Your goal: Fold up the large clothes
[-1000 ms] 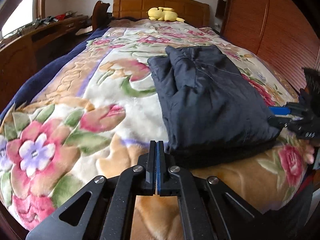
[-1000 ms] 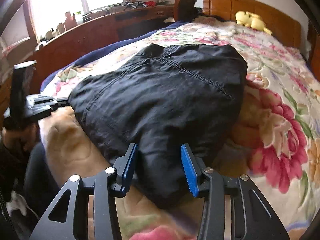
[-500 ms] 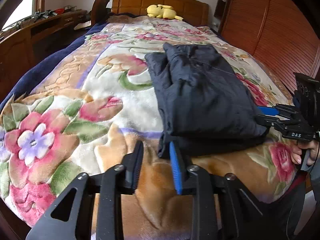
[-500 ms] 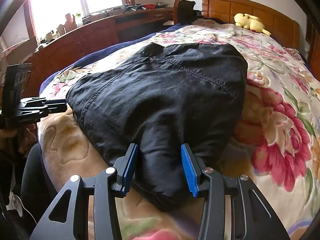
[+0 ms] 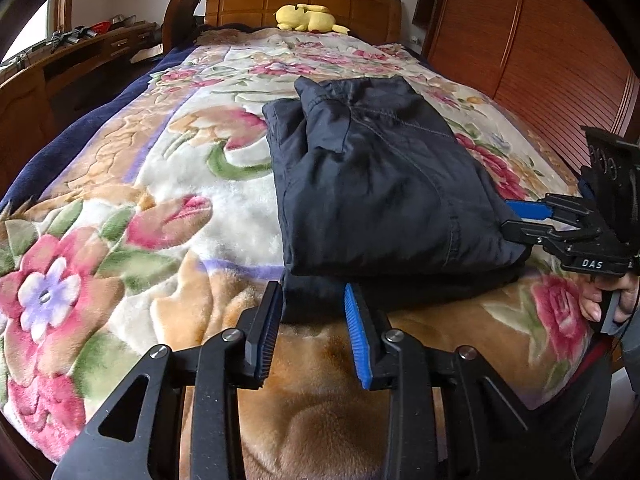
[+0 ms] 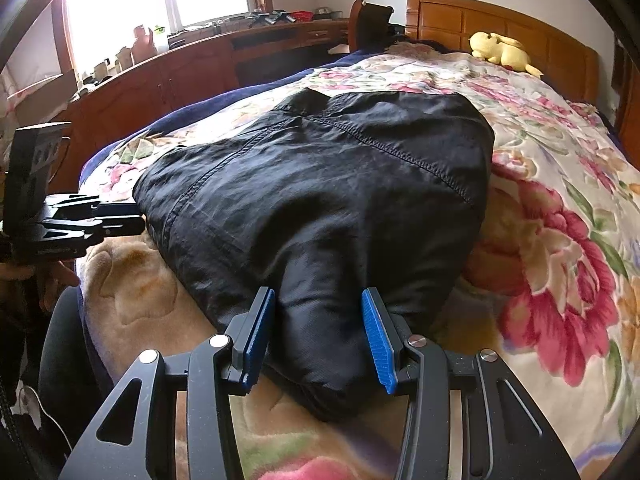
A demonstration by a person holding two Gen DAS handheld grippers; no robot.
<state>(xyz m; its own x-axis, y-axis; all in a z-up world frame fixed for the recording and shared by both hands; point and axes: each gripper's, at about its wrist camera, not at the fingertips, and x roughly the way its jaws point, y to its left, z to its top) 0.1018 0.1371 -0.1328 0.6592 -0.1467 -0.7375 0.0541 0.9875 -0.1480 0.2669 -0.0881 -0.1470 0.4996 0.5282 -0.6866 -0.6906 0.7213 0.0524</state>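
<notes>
The folded dark garment (image 5: 372, 184) is my landmark. It lies on the floral blanket (image 5: 132, 208), with its near hem close to the foot edge of the bed. To its left, as my left wrist camera sees it, the blanket runs wide and bare to the navy border; beyond it there is free blanket up to the yellow plush toy (image 5: 306, 18) by the headboard (image 5: 304, 2). On its right only a narrow strip of blanket is left before the wooden slatted wall (image 5: 560, 64).

My left gripper (image 5: 316, 336) has just been opening; its jaws stand spread at the garment's near left corner, whose edge shows between the tips, but the pads are not pressing it. My right gripper (image 6: 316, 340) sits at the near right corner with a thick fold bulging between its blue pads (image 6: 378, 340); I cannot tell whether they are pinching it or only framing it.

The garment is black, slightly shiny, folded into a thick rectangle with stitched seams across the top, one layer sticking out beneath at the near end.
</notes>
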